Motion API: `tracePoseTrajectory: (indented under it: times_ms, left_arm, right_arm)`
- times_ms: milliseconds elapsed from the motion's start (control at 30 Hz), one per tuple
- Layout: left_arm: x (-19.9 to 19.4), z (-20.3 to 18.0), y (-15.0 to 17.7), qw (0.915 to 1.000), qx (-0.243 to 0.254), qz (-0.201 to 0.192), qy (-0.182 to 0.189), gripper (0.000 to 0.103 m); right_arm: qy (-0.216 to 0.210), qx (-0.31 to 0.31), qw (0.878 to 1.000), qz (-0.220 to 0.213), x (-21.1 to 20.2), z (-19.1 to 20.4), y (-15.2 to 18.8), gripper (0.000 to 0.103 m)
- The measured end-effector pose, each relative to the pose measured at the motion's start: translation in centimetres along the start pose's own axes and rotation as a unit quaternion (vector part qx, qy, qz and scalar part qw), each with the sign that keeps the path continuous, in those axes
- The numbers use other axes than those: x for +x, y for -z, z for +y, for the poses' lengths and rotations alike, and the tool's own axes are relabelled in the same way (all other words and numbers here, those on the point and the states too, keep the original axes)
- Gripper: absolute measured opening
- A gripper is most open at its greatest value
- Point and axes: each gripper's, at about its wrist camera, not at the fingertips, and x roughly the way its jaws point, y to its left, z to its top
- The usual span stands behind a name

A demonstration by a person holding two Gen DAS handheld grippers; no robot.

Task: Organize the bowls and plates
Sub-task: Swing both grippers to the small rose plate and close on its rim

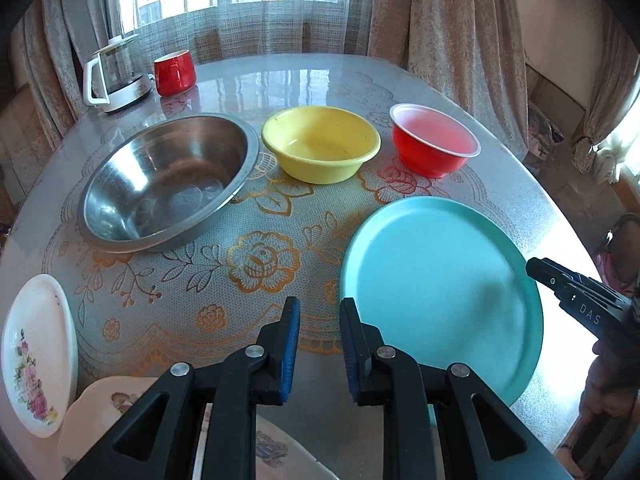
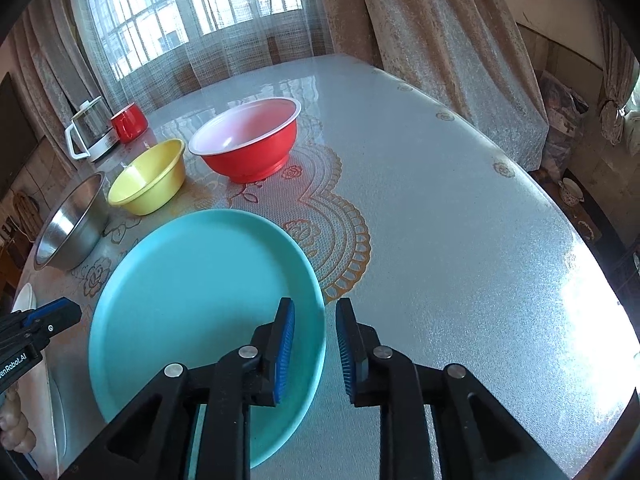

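Left gripper point(image 1: 319, 322) tilts down over bare tablecloth, jaws parted, empty; right gripper point(image 2: 315, 326) likewise released, straddling the teal plate point(image 2: 192, 288) rim at its 3 o'clock; table point(image 2: 460, 240) lies open toward 2 o'clock; bowls sit at 11.

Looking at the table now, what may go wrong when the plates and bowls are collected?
1. The teal plate lies near the table edge; a push from the right gripper, open over its rim, may slide it off.
2. The glossy table cover may let the steel bowl slip when nudged.
3. The floral plate also sits at the edge, beside the open left gripper.
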Motion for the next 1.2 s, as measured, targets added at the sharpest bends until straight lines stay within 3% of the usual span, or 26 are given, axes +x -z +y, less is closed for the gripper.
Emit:
tracePoseTrajectory:
  times_ms: [100, 233, 400, 600, 700, 833, 967, 1200]
  left_arm:
    - [-2.4, 2.2, 0.4, 0.9991, -0.027, -0.031, -0.01, 0.037]
    - [-5.4, 5.7, 1.1, 0.9957, -0.064, -0.063, -0.024, 0.045]
    - [-8.3, 11.4, 3.0, 0.9876, -0.118, -0.089, -0.052, 0.054]
    - [-11.0, 19.2, 6.6, 0.9699, -0.192, -0.108, -0.104, 0.06]
    - [-11.5, 23.1, 8.6, 0.9584, -0.238, -0.107, -0.116, 0.062]
    - [-11.2, 26.5, 10.7, 0.9488, -0.276, -0.09, -0.125, 0.06]
    - [-10.4, 28.5, 12.1, 0.9467, -0.295, -0.077, -0.105, 0.055]
    - [-8.3, 29.7, 12.2, 0.9525, -0.289, -0.059, -0.077, 0.042]
  right_arm:
    - [-0.031, -0.015, 0.999, -0.032, -1.7, 1.4, -0.6, 0.036]
    - [-0.153, -0.042, 0.987, -0.016, -2.5, 5.1, -1.2, 0.042]
    - [-0.296, -0.071, 0.952, 0.044, -2.4, 12.3, -0.9, 0.043]
    - [-0.403, -0.049, 0.903, 0.142, -1.2, 21.1, 0.4, 0.043]
    - [-0.42, -0.051, 0.891, 0.163, -0.7, 25.1, 0.7, 0.043]
    - [-0.403, -0.072, 0.896, 0.17, 0.9, 29.7, 0.6, 0.042]
    - [-0.369, -0.078, 0.907, 0.188, 3.4, 33.1, 0.8, 0.035]
    - [-0.324, -0.091, 0.917, 0.213, 6.5, 36.7, 1.9, 0.03]
